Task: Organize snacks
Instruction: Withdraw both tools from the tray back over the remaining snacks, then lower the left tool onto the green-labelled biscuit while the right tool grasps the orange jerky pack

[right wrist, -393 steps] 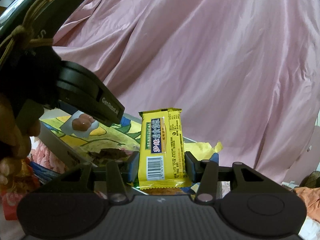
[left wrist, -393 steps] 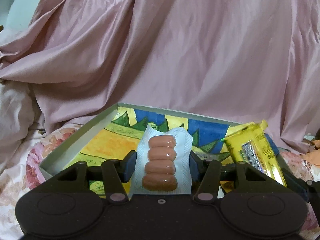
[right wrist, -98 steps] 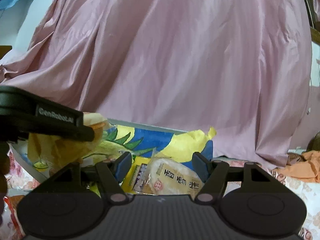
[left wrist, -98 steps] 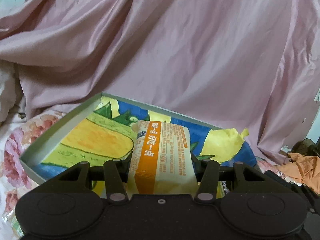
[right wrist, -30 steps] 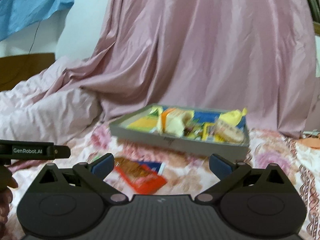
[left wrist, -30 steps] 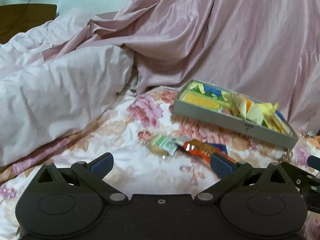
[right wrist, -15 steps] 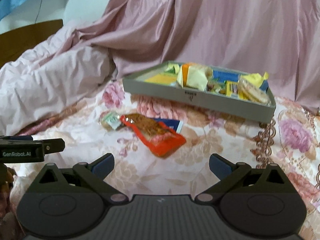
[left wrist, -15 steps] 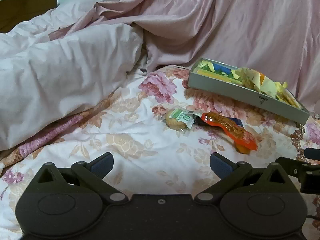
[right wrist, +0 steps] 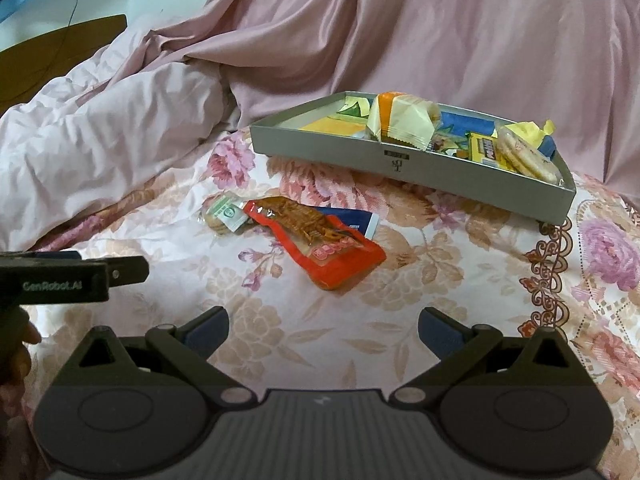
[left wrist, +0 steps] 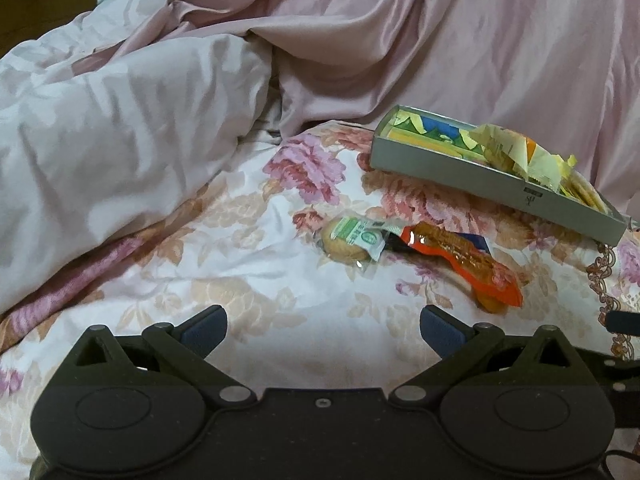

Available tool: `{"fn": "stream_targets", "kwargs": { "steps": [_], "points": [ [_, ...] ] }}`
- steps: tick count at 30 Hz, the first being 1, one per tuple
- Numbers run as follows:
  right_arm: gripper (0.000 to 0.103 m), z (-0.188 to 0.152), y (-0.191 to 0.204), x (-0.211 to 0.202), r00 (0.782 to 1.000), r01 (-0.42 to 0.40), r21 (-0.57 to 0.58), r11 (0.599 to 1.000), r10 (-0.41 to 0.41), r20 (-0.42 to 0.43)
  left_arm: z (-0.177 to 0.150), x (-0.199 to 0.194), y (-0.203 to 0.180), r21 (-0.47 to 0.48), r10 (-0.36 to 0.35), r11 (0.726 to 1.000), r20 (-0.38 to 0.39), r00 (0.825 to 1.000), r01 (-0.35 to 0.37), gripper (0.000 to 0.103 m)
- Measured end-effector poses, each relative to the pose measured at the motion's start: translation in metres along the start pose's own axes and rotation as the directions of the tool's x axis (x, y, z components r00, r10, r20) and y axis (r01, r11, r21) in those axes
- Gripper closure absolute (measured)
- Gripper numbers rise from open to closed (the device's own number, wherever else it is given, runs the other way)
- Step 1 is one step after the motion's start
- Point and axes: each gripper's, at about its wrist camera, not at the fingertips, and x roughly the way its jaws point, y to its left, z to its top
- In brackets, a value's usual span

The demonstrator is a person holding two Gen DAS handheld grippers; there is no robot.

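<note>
A grey box [right wrist: 360, 156] [left wrist: 460, 172] with a colourful lining lies on the floral bedspread and holds several wrapped snacks. In front of it lie a round cookie in a green-labelled wrapper [left wrist: 352, 238] [right wrist: 222, 212], a red-orange packet of dried strips [left wrist: 464, 260] [right wrist: 320, 240] and a blue packet [right wrist: 354, 220] half under it. My left gripper [left wrist: 322, 328] hovers open and empty just short of the cookie. My right gripper [right wrist: 322, 328] is open and empty too, short of the red packet. The left gripper's side [right wrist: 72, 276] shows at the right view's left edge.
A bunched pale pink duvet [left wrist: 112, 140] rises on the left. Pink satin cloth [right wrist: 440, 40] hangs behind the box. A hand [right wrist: 16, 352] holds the left tool at the lower left of the right wrist view. Bare floral bedspread [right wrist: 460, 280] lies right of the packets.
Both grippers earlier let go of snacks into the box and pulled back open. Over the last second they have come lower and closer to the cookie and the red packet.
</note>
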Motion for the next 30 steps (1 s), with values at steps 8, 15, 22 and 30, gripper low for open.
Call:
{"fn": "stream_targets", "kwargs": {
  "steps": [8, 15, 22, 30],
  "points": [
    [0.0, 0.002, -0.002, 0.008, 1.0, 0.018, 0.001, 1.0, -0.018, -0.012, 0.016, 0.019, -0.002, 0.013, -0.015, 1.0, 0.037, 0.999, 0.015, 0.001],
    [0.0, 0.007, -0.002, 0.017, 0.999, 0.045, -0.043, 0.998, -0.045, -0.001, 0.025, 0.039, -0.005, 0.044, -0.003, 0.999, 0.081, 0.997, -0.001, 0.001],
    [0.0, 0.016, -0.001, 0.034, 0.995, 0.079, -0.141, 0.987, -0.071, 0.063, 0.034, 0.056, 0.0, 0.049, -0.031, 0.998, 0.132, 0.991, 0.025, 0.001],
    [0.0, 0.022, 0.015, 0.064, 0.984, 0.094, -0.343, 0.935, -0.036, 0.172, 0.032, 0.069, 0.016, 0.052, -0.044, 0.998, 0.133, 0.99, 0.038, 0.001]
  ]
}}
